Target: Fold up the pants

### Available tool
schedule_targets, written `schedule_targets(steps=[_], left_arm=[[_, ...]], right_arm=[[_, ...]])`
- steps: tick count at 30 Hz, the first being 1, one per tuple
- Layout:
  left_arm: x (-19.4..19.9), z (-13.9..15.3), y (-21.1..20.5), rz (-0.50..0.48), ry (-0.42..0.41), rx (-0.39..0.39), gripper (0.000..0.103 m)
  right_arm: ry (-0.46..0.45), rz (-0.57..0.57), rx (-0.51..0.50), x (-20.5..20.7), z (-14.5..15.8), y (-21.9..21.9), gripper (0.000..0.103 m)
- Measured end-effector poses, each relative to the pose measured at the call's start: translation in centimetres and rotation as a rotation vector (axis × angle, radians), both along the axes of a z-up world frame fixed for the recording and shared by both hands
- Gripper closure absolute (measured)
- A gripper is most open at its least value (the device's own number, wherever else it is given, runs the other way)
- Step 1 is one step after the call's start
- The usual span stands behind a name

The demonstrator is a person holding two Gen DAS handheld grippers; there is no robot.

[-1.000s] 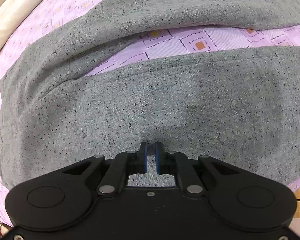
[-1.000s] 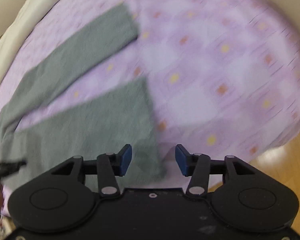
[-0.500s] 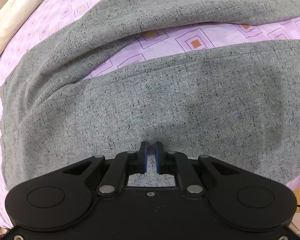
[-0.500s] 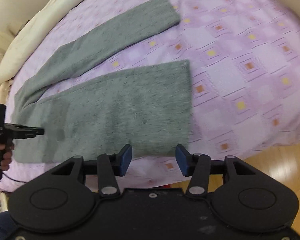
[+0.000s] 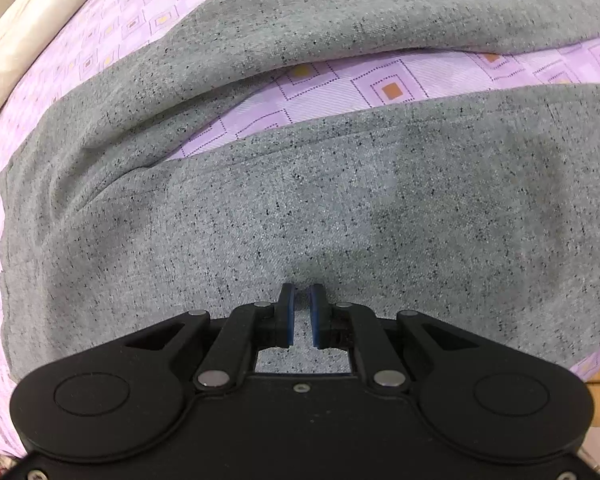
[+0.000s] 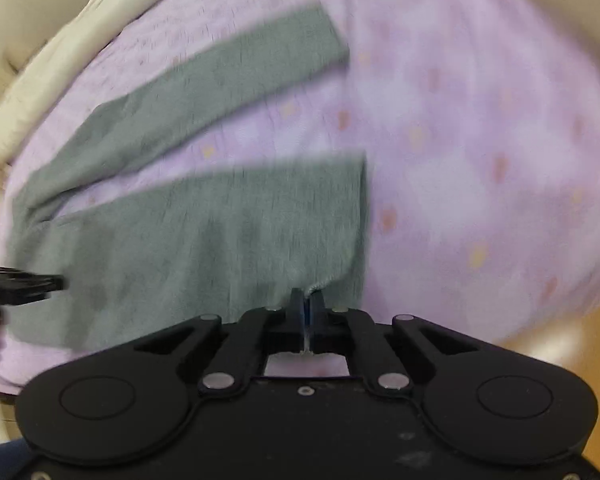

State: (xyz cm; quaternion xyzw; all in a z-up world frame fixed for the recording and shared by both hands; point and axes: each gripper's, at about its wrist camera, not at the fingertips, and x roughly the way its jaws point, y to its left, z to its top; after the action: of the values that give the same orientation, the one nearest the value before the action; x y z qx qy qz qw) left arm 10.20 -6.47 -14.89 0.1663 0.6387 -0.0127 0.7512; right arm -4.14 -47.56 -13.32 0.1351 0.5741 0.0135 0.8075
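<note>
Pants of speckled grey woven fabric [image 5: 340, 220] lie spread flat on a lilac bedsheet printed with small squares [image 5: 380, 88], their two legs splayed apart so a wedge of sheet shows between them. The right gripper [image 6: 308, 308] has just snapped its blue-padded jaws together on the near corner of the nearer leg's hem, and a small peak of cloth rises between the pads; this view is motion-blurred. The left gripper [image 5: 302, 312] points steeply down at the near edge of the wide upper part of the pants, its jaws nearly closed with grey cloth showing in the narrow gap; whether they pinch it I cannot tell. Far left, a cream pillow [image 6: 40, 80] borders the sheet. Wooden floor [image 6: 560, 340] shows at near right.
</note>
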Motion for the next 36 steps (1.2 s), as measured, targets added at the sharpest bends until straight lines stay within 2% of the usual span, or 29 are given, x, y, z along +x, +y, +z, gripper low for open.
schedule_targets(steps=[1, 3, 5, 6, 7, 8, 9, 10, 12, 15, 16, 17, 18, 20, 21, 24, 25, 26, 27, 29, 31, 32, 34, 36], left_arm=[[0.0, 0.0, 0.1, 0.007, 0.0, -0.003, 0.088], [0.1, -0.1, 0.1, 0.007, 0.0, -0.001, 0.088], [0.2, -0.1, 0.0, 0.003, 0.0, 0.004, 0.088], [0.2, 0.0, 0.0, 0.005, -0.001, 0.003, 0.088], [0.2, 0.0, 0.1, 0.011, -0.002, -0.001, 0.088], [0.2, 0.0, 0.3, 0.017, -0.004, -0.005, 0.088], [0.2, 0.0, 0.4, 0.021, -0.004, -0.007, 0.088], [0.3, 0.0, 0.5, 0.023, -0.004, -0.008, 0.088], [0.3, -0.1, 0.6, 0.019, -0.004, -0.005, 0.088], [0.2, 0.0, 0.5, 0.018, -0.005, -0.003, 0.088], [0.1, 0.1, 0.6, 0.019, -0.008, -0.006, 0.088], [0.0, 0.1, 0.6, 0.02, -0.012, -0.011, 0.088], [0.0, 0.3, 0.7, 0.022, -0.016, -0.017, 0.088], [-0.1, 0.9, 0.9, 0.031, -0.027, -0.039, 0.086], [-0.1, 1.5, 1.2, 0.033, -0.039, -0.06, 0.082], [0.1, 4.5, 2.3, 0.017, -0.113, -0.112, 0.081], [0.4, 5.8, 3.0, 0.008, -0.147, -0.124, 0.08], [1.0, 6.8, 3.6, 0.001, -0.173, -0.128, 0.08], [1.7, 7.7, 4.4, -0.002, -0.197, -0.125, 0.08], [3.9, 9.2, 6.1, 0.007, -0.245, -0.117, 0.079], [6.5, 10.1, 8.2, 0.031, -0.287, -0.109, 0.068], [7.9, 10.3, 9.1, 0.039, -0.307, -0.103, 0.067], [10.5, 10.2, 10.8, 0.036, -0.331, -0.081, 0.066], [13.4, 9.3, 12.3, 0.018, -0.316, -0.065, 0.066]], right_arm=[[-0.041, 0.001, -0.054, 0.7, 0.8, 0.1, 0.1], [-0.069, -0.054, -0.048, 1.8, 1.3, -0.9, 0.099], [0.005, -0.049, -0.022, 2.9, 0.2, -1.7, 0.094], [0.014, -0.031, -0.047, 3.1, 0.2, -1.7, 0.092], [-0.007, -0.035, -0.079, 3.1, 0.6, -1.9, 0.082], [-0.034, -0.054, -0.091, 2.9, 1.2, -2.2, 0.058], [-0.058, -0.08, -0.068, 2.9, 1.7, -2.8, 0.054], [-0.075, -0.104, -0.023, 2.9, 1.9, -3.6, 0.055], [-0.046, -0.119, 0.035, 3.8, 1.3, -4.0, 0.056], [0.012, -0.082, 0.003, 5.4, -0.7, -2.9, 0.056], [0.039, -0.067, -0.008, 5.8, -1.5, -2.4, 0.065], [0.043, -0.043, -0.003, 5.9, -1.8, -1.7, 0.096], [0.032, -0.002, -0.002, 6.0, -1.7, -0.9, 0.1], [-0.012, 0.056, -0.141, 6.2, -0.8, 0.6, 0.099], [-0.019, 0.033, -0.204, 6.4, -0.7, 0.6, 0.099], [0.044, -0.045, -0.153, 7.0, -1.3, -0.4, 0.094], [0.033, -0.036, -0.176, 7.2, -0.9, 0.0, 0.087], [0.009, -0.035, -0.214, 7.4, -0.2, 0.3, 0.073], [-0.038, -0.033, -0.244, 7.7, 0.7, 0.8, 0.065], [-0.112, -0.031, -0.224, 8.9, 2.1, 1.5, 0.064], [-0.129, -0.035, -0.163, 11.0, 2.5, 1.9, 0.063], [-0.131, -0.051, -0.147, 12.3, 2.5, 2.0, 0.062], [-0.142, -0.075, -0.133, 15.1, 2.4, 2.3, 0.062], [-0.155, -0.063, -0.143, 17.6, 2.5, 2.9, 0.061]])
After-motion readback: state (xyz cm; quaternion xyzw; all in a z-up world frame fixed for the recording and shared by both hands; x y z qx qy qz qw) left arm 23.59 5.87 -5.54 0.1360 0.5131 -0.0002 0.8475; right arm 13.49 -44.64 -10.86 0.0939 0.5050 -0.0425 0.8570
